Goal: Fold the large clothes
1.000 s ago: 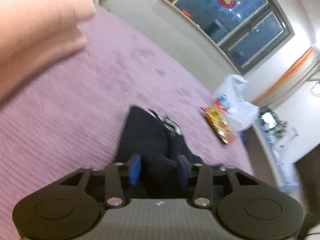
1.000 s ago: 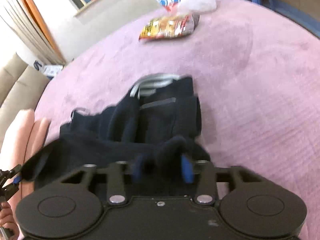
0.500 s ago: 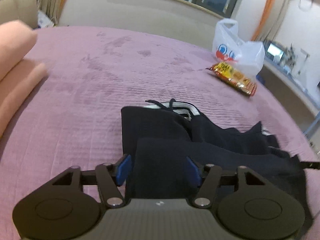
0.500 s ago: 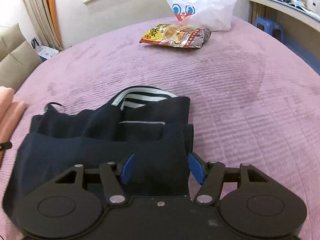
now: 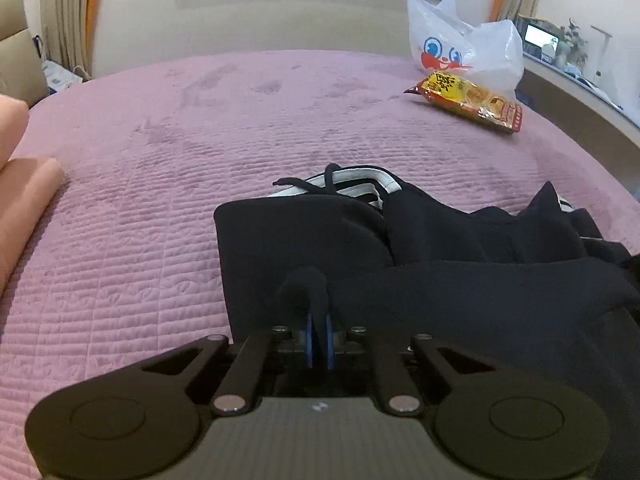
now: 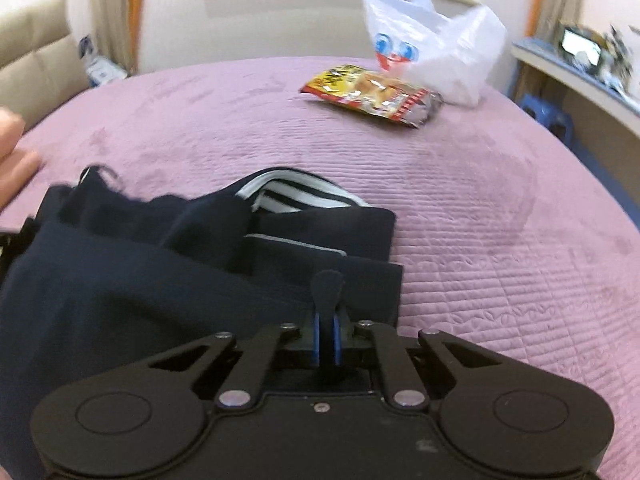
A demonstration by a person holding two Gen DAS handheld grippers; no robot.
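Observation:
A dark navy garment (image 5: pixel 304 240) with a white striped waistband (image 5: pixel 360 178) lies partly folded on the purple bedspread (image 5: pixel 160 140). My left gripper (image 5: pixel 319 340) is shut on the garment's near left edge; a pinch of navy cloth stands up between the blue pads. In the right wrist view the same garment (image 6: pixel 160 280) lies on the bedspread (image 6: pixel 480 220), and my right gripper (image 6: pixel 328 342) is shut on its near right edge, cloth pinched between the pads. The folded upper layer spans between both grippers.
A snack packet (image 5: pixel 468 102) and a white plastic bag (image 5: pixel 464 48) lie at the bed's far right; they also show in the right wrist view as packet (image 6: pixel 372 94) and bag (image 6: pixel 432 56). Peach folded fabric (image 5: pixel 24 184) lies at the left. A windowsill and desk stand beyond the bed.
Both grippers were open over the garment's near edge half a second ago; now both have closed on it. The views have levelled and steadied over the bed.

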